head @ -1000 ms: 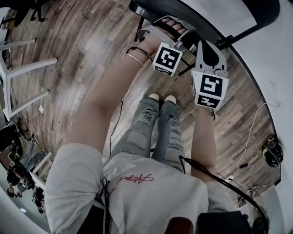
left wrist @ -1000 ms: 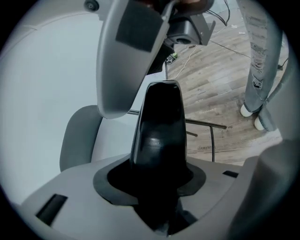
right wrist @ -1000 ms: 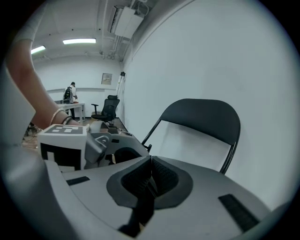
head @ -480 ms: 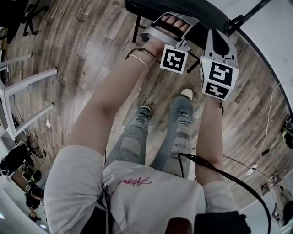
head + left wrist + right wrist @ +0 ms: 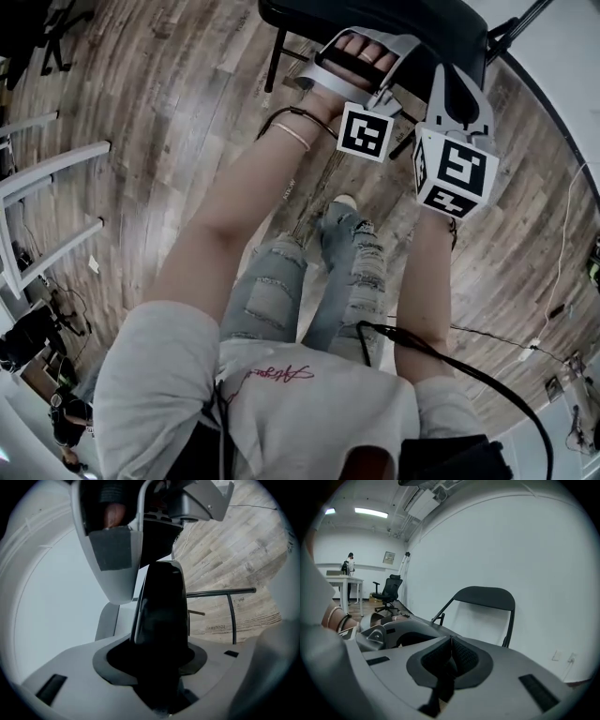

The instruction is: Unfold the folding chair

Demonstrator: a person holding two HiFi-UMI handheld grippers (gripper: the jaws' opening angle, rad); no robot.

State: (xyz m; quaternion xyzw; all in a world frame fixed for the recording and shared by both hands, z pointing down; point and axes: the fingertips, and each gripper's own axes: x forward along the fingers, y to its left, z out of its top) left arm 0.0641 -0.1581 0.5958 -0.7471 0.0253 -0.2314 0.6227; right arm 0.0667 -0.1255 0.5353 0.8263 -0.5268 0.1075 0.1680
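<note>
The black folding chair stands against the white wall; its backrest (image 5: pixel 485 597) shows in the right gripper view. Its seat (image 5: pixel 375 19) lies at the top of the head view and runs edge-on (image 5: pixel 161 616) through the left gripper view. My left gripper (image 5: pixel 159 667) is shut on the seat's front edge. Its jaws have just been opening wider, and the seat fills the gap between the pads. In the head view the left gripper (image 5: pixel 370 36) reaches onto the seat. My right gripper (image 5: pixel 450 656) is shut with nothing in it, and it hovers (image 5: pixel 450 70) beside the left one at the seat's edge.
The person's legs (image 5: pixel 309 281) stand on the wood floor just below the grippers. White table frames (image 5: pixel 47 178) stand at the left. A cable (image 5: pixel 553 281) runs along the floor by the wall. A black office chair (image 5: pixel 389 592) and a white desk (image 5: pixel 347 581) are far off.
Both grippers have moved down and to the right in the head view, and the seat has come further into view with them. The person's feet have stepped apart.
</note>
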